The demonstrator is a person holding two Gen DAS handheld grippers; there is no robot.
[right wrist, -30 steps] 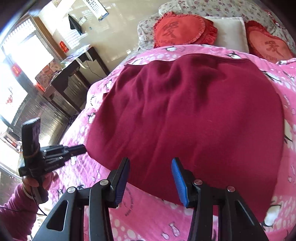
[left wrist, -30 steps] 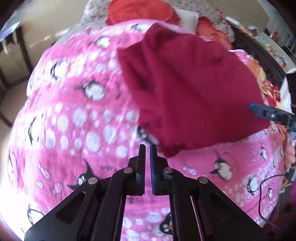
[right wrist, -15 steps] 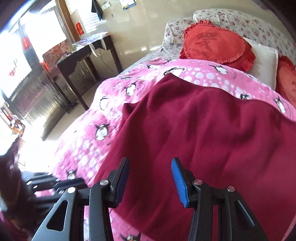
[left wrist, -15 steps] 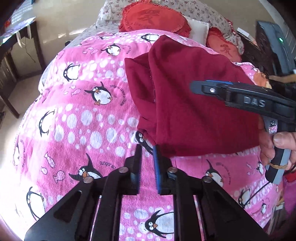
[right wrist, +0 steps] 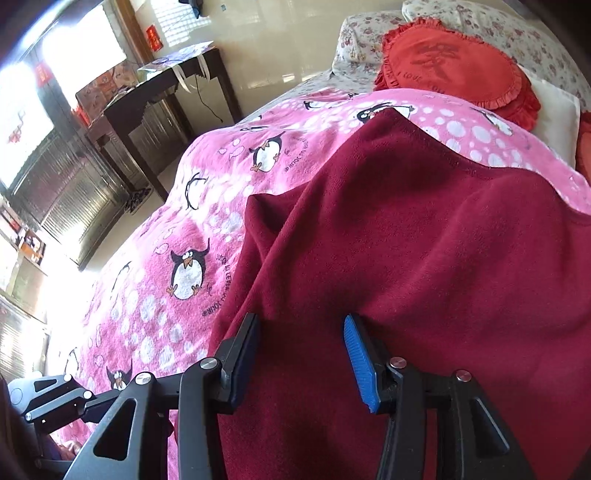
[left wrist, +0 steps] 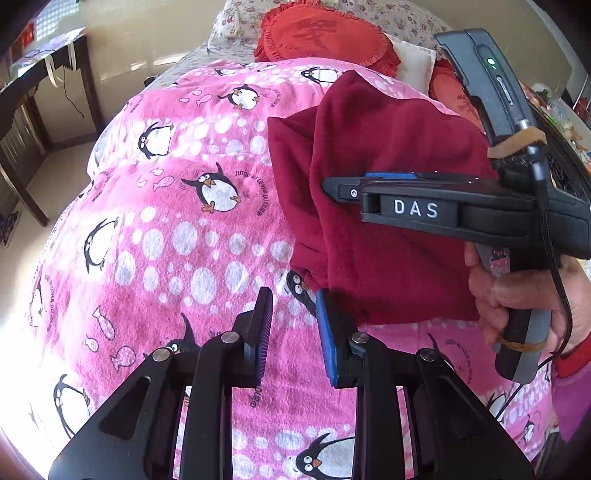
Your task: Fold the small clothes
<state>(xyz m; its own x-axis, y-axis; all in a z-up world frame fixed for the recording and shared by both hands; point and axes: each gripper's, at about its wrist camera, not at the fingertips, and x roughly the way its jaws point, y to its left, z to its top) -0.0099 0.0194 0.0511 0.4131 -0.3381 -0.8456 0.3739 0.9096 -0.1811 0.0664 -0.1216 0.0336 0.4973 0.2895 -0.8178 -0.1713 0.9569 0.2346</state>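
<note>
Both grippers are over the bed, and neither one holds cloth. Nearest in its own view, the left gripper [left wrist: 294, 317] has just been opening its jaws; they now stand a little apart with only the pink penguin blanket [left wrist: 166, 236] showing between them. The near corner of the dark red garment [left wrist: 388, 236] lies just beside the blue pad on the right finger, but I cannot tell whether it touches. In the other view, the right gripper [right wrist: 301, 350] has its jaws standing apart above the garment [right wrist: 424, 258], and the pads do not press on the fabric. The left view shows this right gripper from the side, held in the person's hand [left wrist: 517, 295] and stretched across the red cloth.

The garment lies on the blanket, in the middle of the bed. One fold seems to be done already: along its left side an upper layer lies over a lower layer, and the lower one sticks out a little at the edge. The piece is not yet a neat, small packet; the layers are not lined up, and the surface has soft waves. So I judge the task is somewhere in the middle, with smoothing and at least one more fold left.

Farther away are a round red cushion [right wrist: 454, 62] and flowered pillows [right wrist: 524, 33] at the head of the bed, and a dark table [right wrist: 155, 88] by the wall.
</note>
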